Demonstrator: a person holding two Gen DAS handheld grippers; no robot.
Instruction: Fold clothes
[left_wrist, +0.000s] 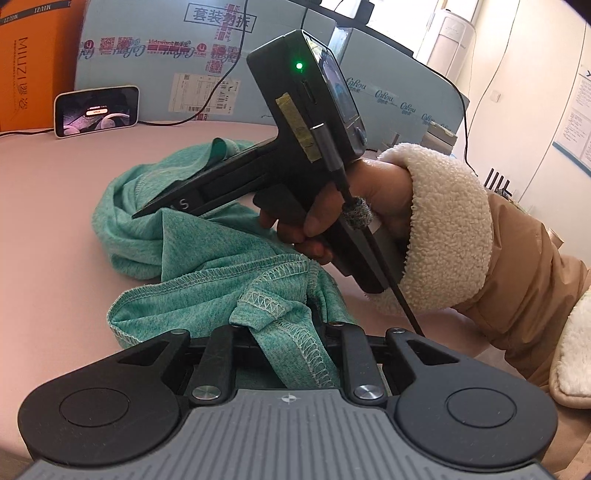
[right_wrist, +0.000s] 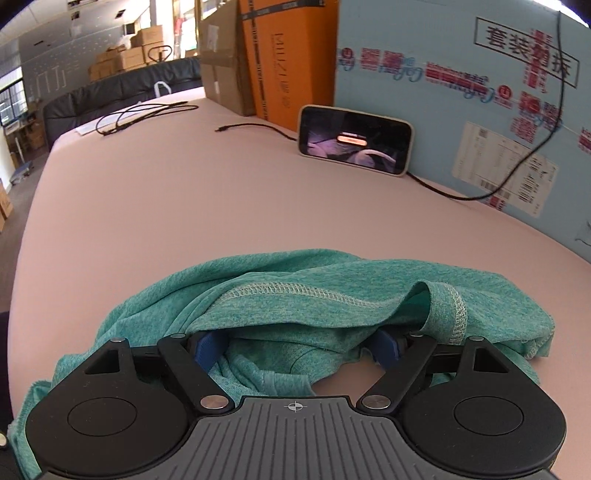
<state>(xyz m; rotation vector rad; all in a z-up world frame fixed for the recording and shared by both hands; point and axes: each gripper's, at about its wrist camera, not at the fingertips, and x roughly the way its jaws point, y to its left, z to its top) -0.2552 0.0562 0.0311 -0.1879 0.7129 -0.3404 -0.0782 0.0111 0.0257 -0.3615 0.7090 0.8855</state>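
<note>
Clearly, from the left wrist camera, the left claw is nearly pressed together, pinching a stitched hem strip of the green shirt; the strip runs back between its fingers toward the camera. Ahead of this claw the shirt lies in a crumpled heap on the pink table, inside out in places, with white overlock seams showing. Beyond the heap, the right claw reaches in from the right, held by a hand in a fleece-cuffed sleeve, its tip resting on or just over the cloth.

The cloth looks like a thin, light knit, soft and stretchy, with no stiffness of its own; it will sag and bunch wherever it is not held. Hems and seams look like the firmest places to take hold.

From the right wrist camera, the right claw stands spread wide, its blue pads on either side of a fold, not pressing it. The shirt sits directly under and just ahead of this claw, partly draped over its linkage. A seamed edge runs side to side across the claw's front, so here the heap's long axis lies crosswise to the fingers. Which end is collar or bottom hem I cannot tell.

A phone leans against a pale blue box well beyond the shirt.
</note>
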